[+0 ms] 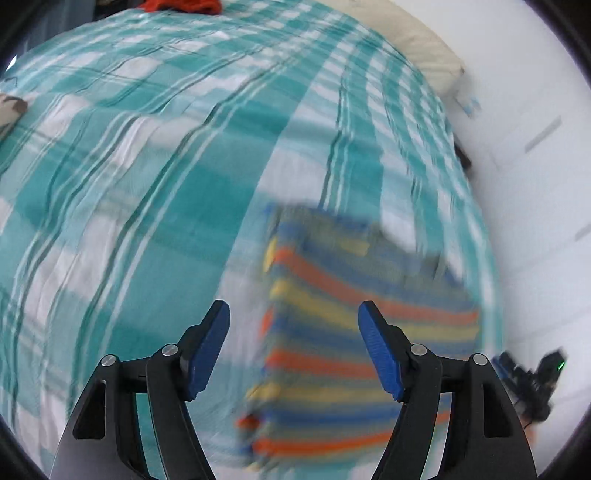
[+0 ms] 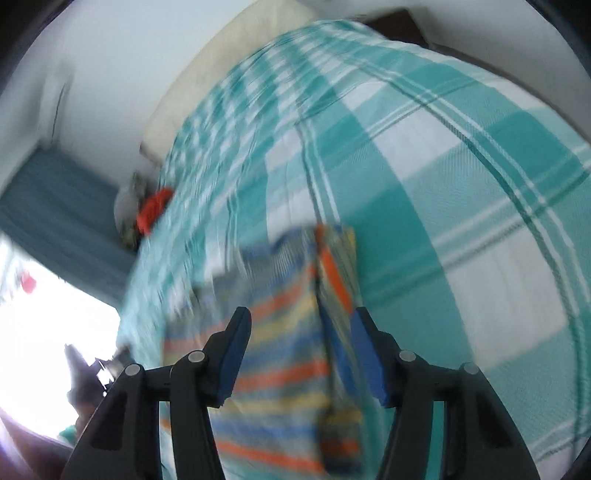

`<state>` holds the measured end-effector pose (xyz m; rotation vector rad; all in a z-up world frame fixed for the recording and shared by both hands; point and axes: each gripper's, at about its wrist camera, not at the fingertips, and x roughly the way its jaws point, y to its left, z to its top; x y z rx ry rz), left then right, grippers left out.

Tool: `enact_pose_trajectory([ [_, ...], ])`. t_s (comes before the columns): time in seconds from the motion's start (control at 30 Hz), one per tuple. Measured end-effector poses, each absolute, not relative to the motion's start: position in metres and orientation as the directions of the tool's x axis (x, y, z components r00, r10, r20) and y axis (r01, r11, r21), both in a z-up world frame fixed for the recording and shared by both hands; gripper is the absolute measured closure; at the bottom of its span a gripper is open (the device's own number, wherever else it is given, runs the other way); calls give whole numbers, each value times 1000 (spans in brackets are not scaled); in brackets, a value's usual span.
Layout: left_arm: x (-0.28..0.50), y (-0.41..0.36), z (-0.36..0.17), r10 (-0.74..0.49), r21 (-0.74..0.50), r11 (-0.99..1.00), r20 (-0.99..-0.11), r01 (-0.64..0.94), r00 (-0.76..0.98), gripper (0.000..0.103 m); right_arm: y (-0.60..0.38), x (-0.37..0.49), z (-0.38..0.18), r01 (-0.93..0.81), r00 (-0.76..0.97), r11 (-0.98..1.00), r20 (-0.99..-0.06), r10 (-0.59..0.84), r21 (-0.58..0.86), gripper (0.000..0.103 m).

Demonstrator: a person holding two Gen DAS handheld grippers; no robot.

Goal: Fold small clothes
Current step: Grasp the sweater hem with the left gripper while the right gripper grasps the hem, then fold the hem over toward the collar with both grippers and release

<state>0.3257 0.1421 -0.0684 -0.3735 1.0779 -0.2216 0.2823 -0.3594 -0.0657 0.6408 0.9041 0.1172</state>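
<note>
- My left gripper (image 1: 293,350) hangs with its jaws apart, nothing between the blue pads.
- My right gripper (image 2: 301,356) is also spread, holding nothing.
- Below both lies the striped garment (image 1: 354,332), folded, on the teal checked bedspread (image 1: 147,166).
- Farther off, a red cloth (image 1: 181,4) sits at the bed's edge.
</note>
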Motion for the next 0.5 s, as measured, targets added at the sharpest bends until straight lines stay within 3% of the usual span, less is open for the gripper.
enact_pose_trajectory([
  [0.07,290,150,-75,-320,-346,938,-827,31,462,28,-344,254,-70,96,599,898,-745,293,430,46],
  [0.2,223,166,-91,-281,-297,954,-829,46,484,19,-343,193,-82,17,591,955,-774,228,295,45],
  [0.5,180,155,-132,-187,-215,976,-820,12,542,10,-336,138,-127,74,616,990,-786,51,123,32],
])
